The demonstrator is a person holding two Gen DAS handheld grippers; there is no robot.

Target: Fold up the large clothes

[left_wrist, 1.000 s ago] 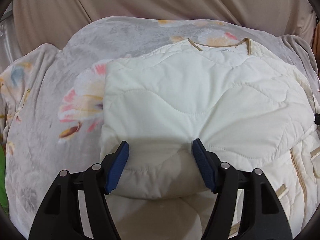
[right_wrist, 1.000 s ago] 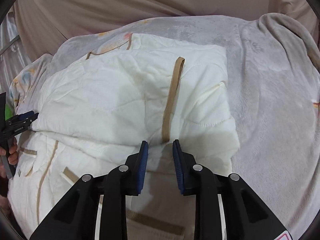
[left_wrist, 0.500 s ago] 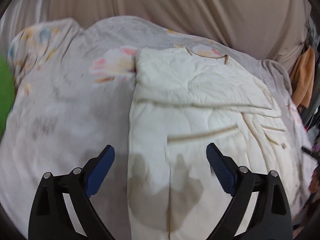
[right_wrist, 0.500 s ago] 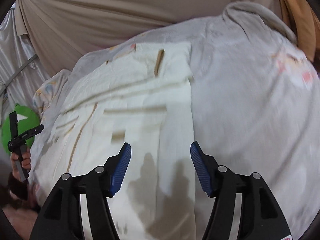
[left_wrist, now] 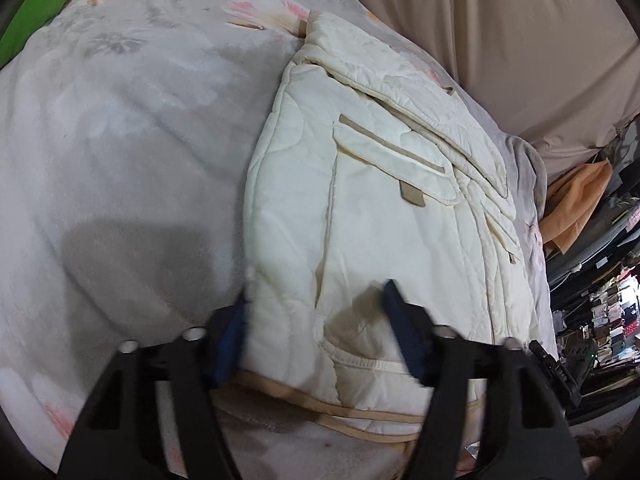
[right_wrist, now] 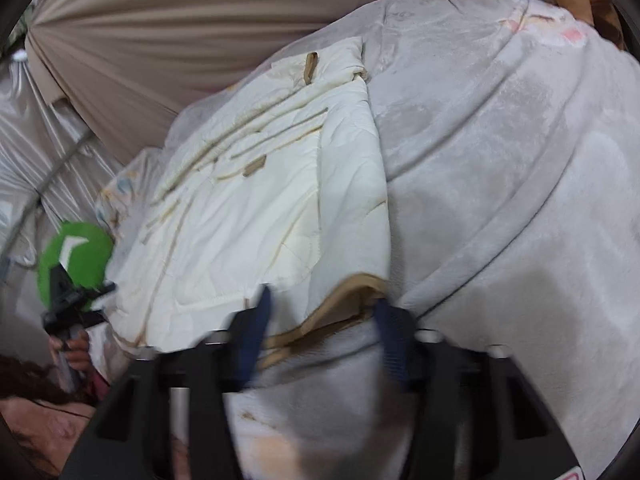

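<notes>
Across the middle of the grey floral plush blanket (left_wrist: 120,152) lies the cream quilted jacket with tan trim (left_wrist: 360,208), partly folded, its near hem reaching the blanket's near edge where I stand. My left gripper (left_wrist: 316,328) sits over the hem's left corner; its jaws have just been closing, the blue pads (left_wrist: 400,328) astride the padded cloth, one at the jacket's side edge and one on top, though I cannot tell whether they press it yet. My right gripper (right_wrist: 324,332) is at the hem's right corner (right_wrist: 348,300), where the tan binding curls up; its jaws too have just been closing, still apart, the binding between the pads without a visible pinch. Beige draped fabric (right_wrist: 180,40) hangs behind the blanket's far edge.
</notes>
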